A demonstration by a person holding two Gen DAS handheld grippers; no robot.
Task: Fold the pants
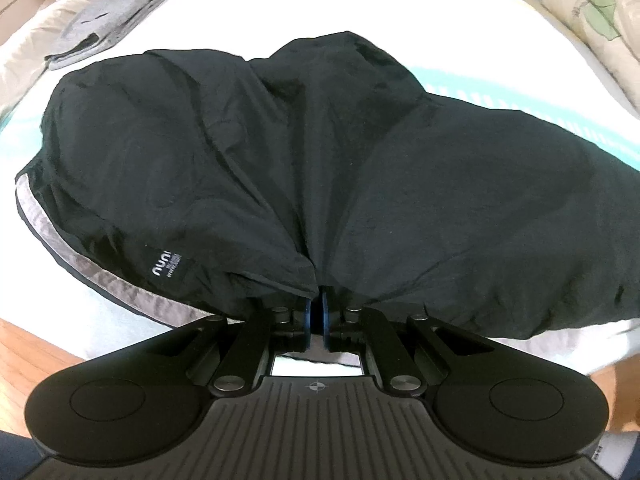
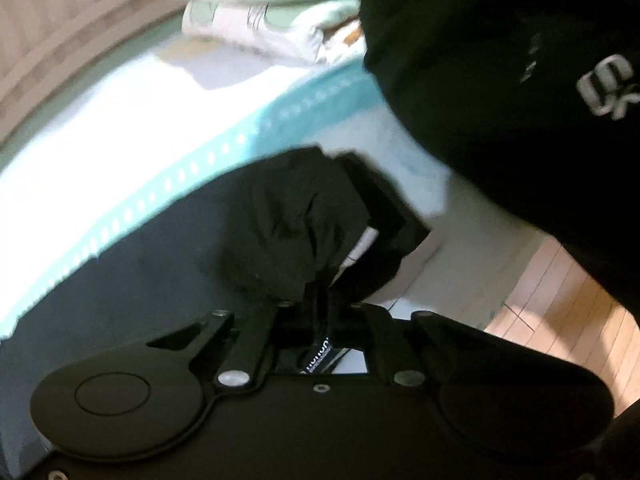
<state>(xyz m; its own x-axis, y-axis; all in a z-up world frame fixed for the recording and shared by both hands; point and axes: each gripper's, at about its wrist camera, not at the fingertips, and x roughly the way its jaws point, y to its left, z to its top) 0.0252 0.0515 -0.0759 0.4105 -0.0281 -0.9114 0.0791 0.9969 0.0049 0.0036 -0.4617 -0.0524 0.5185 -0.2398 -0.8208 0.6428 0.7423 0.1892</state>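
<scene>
Black pants (image 1: 320, 168) lie spread on a white bed, with a grey lining strip along the left edge and a small white label near the front. My left gripper (image 1: 316, 304) is shut on the near edge of the pants, the cloth bunching into the blue pads. In the right wrist view, my right gripper (image 2: 320, 300) is shut on a bunched fold of the black pants (image 2: 288, 224), with a label tag hanging between the jaws. That view is blurred.
A folded grey garment (image 1: 112, 16) lies at the back left of the bed (image 1: 360, 12). A patterned pillow or quilt (image 1: 592, 12) lies at the back right. Wooden floor (image 2: 560, 300) shows beside the bed. The person's black sleeve (image 2: 500, 80) fills the upper right.
</scene>
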